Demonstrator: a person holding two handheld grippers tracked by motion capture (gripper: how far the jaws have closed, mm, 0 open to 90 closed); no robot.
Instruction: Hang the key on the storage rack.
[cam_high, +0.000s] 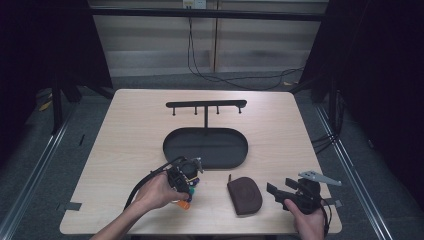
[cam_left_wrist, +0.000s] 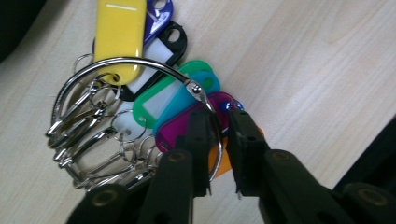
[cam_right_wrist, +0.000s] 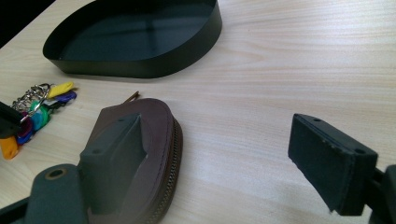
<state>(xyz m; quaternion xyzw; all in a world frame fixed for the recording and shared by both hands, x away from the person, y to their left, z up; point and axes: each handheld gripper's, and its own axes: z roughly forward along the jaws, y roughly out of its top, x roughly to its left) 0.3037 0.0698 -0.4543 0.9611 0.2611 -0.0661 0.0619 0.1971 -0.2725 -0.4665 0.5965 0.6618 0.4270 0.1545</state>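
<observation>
Left gripper (cam_left_wrist: 218, 140), lower centre of its view, pinches the large silver key ring (cam_left_wrist: 140, 88) carrying coloured plastic tags; right gripper (cam_right_wrist: 215, 163) stands spread beside brown zipped leather pouch (cam_right_wrist: 159, 154).

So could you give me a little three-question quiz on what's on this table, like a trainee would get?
1. True or false: the left gripper has its fingers closed on the big metal ring of the bunch of key tags.
2. What lies nearest the right gripper: A) a brown zip pouch, B) a mug, C) a book?
3. Fill in: the black oval tray has a ___ with pegs standing behind it.

Key: 1 true. 2 A. 3 rack.
</observation>
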